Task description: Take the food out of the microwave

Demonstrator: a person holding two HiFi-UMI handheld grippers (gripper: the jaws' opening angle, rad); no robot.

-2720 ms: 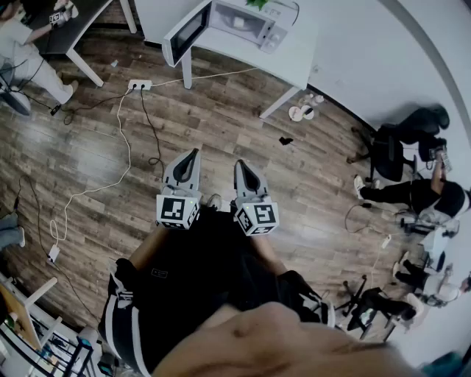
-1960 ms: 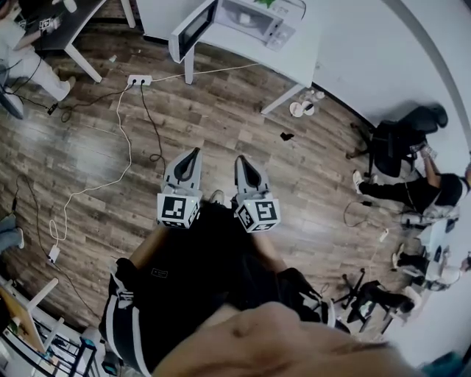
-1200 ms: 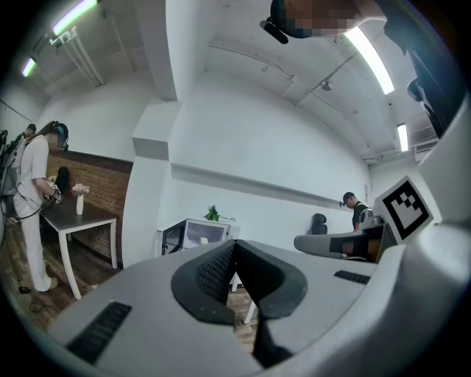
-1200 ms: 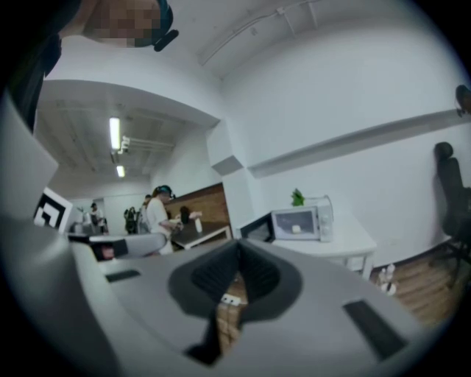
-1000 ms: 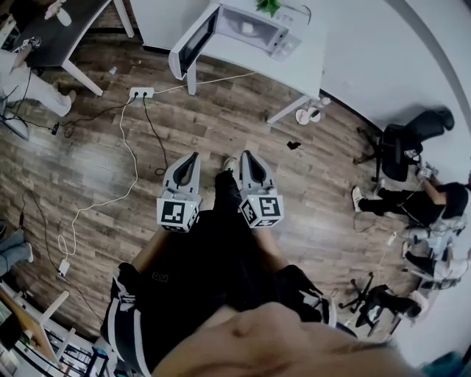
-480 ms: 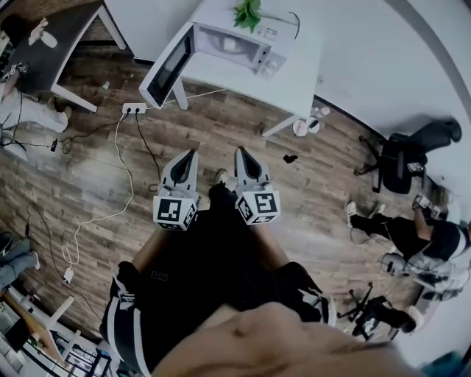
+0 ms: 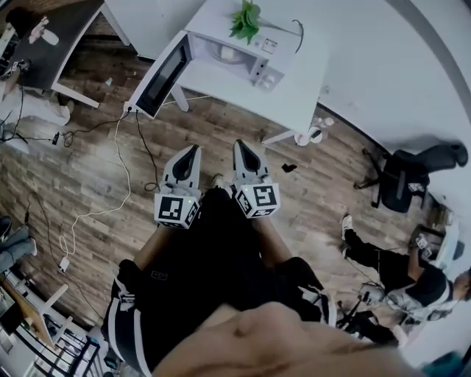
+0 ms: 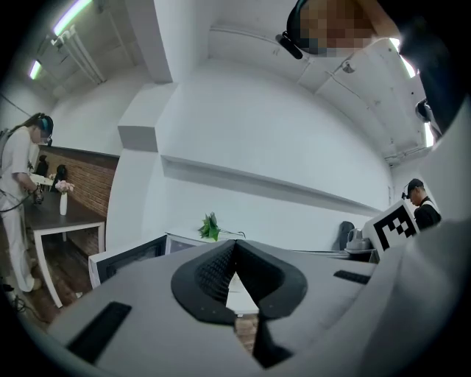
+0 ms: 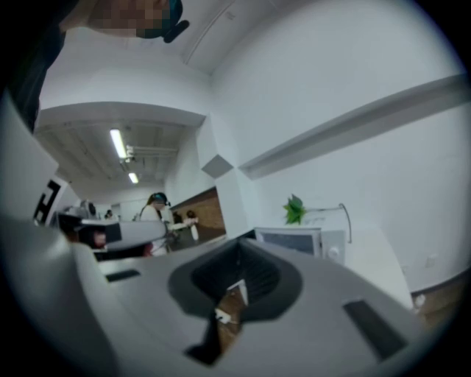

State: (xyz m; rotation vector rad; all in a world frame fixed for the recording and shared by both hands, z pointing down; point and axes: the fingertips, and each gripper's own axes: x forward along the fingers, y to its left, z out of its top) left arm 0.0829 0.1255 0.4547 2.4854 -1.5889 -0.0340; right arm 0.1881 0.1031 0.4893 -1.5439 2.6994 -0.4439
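Observation:
A white microwave [image 7: 239,55] stands on a white table [image 7: 302,70] at the top of the head view, its door [image 7: 158,74] swung open to the left. Something pale [image 7: 224,53] shows inside the cavity. A green plant [image 7: 245,20] sits on top. My left gripper [image 7: 193,149] and right gripper [image 7: 240,145] are held side by side over the wooden floor, short of the table, both shut and empty. In the left gripper view the left gripper [image 8: 235,243] points level toward the microwave door [image 8: 129,258]. In the right gripper view the microwave [image 9: 298,241] lies ahead of the right gripper [image 9: 239,247].
A power strip with cables [image 7: 132,109] lies on the floor left of the table legs. Small objects [image 7: 313,135] sit by the right table leg. A dark desk [image 7: 55,33] stands far left, an office chair [image 7: 401,180] and a seated person [image 7: 397,269] at the right.
The microwave and its table have come nearer in the head view as I walk toward them. Both grippers stay side by side and shut.

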